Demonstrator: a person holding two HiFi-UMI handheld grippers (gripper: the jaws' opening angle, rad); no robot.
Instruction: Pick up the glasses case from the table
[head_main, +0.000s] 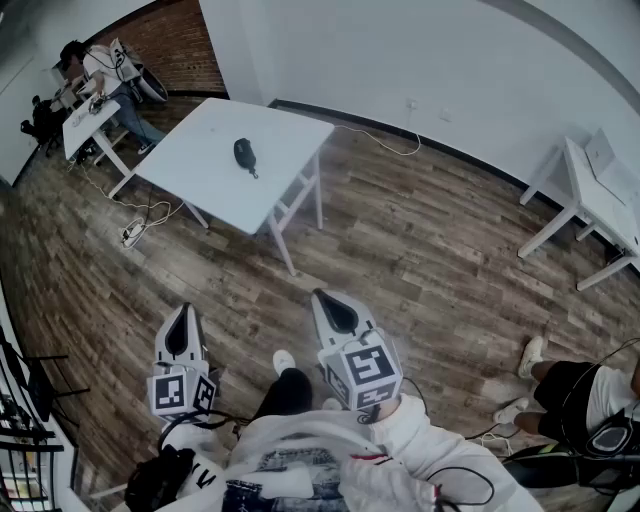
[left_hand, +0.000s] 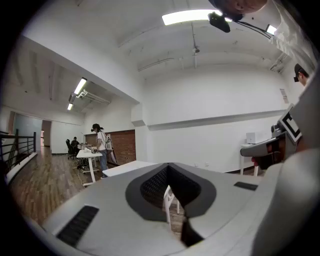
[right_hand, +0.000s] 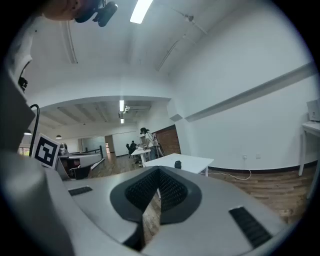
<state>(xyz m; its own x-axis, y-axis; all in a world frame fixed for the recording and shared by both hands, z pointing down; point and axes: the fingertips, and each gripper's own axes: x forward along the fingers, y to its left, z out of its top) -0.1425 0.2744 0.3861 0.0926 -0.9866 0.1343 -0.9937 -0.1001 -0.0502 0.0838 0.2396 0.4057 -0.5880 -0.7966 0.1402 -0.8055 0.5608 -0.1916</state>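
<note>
Head view: glasses case (head_main: 245, 153) lies on the white table (head_main: 215, 170), far side of the wood floor (head_main: 400, 250). Left gripper (head_main: 181, 335) and right gripper (head_main: 335, 312) are held low, well apart from the table.
Left gripper view: jaws closed tip to tip, nothing between them.
Right gripper view: jaws likewise together, empty; the case shows small on the tabletop ahead.

A white table (head_main: 205, 165) stands on a wooden plank floor (head_main: 420, 250). On its top lies one dark glasses case (head_main: 244, 153), near the middle and away from every edge. On the floor beside the table lie a power strip (head_main: 132, 233) and a thin white cable (head_main: 385, 140) near the wall.
</note>
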